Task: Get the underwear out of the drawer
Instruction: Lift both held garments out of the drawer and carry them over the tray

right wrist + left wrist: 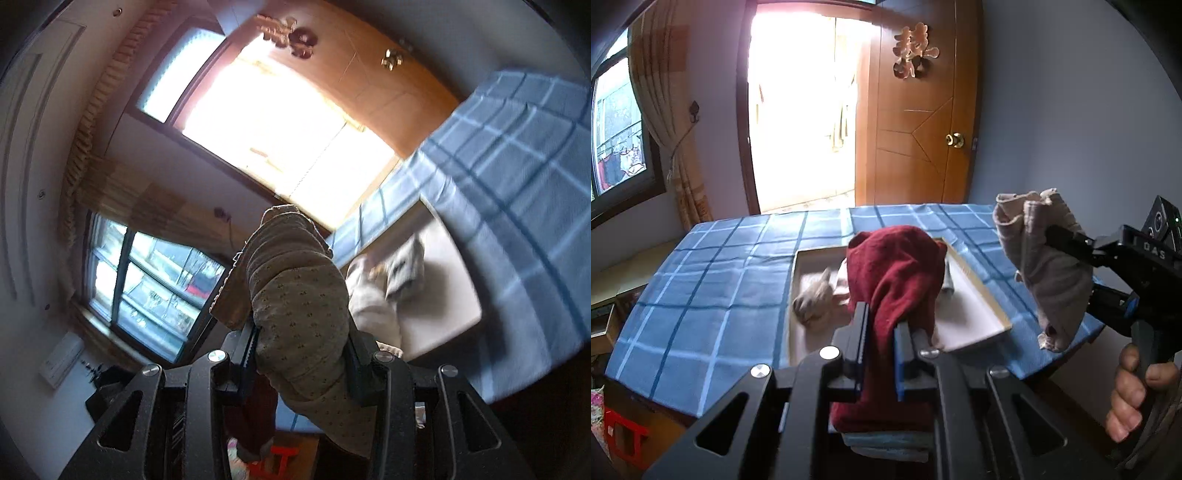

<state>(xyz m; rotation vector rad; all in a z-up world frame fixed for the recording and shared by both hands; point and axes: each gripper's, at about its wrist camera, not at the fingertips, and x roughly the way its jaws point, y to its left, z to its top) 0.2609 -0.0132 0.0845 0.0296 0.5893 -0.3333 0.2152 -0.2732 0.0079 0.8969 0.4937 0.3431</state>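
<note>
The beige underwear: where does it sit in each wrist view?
Left wrist view: beige underwear at right, hanging from the right tool.
Right wrist view: centre, bunched in the tool, filling the foreground.
Shared landmark: the white drawer on the blue checked cloth.

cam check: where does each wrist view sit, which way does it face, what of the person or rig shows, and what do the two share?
Left wrist: sits behind the left tongs, shut on a dark red garment, facing across the drawer on the blue checked cloth to the door; the right tongs and a hand show.
Right wrist: sits behind the right tongs, shut on a beige garment, rolled and tipped up toward the window; no hand shows.
Shared: beige garment, drawer, cloth, door.
</note>
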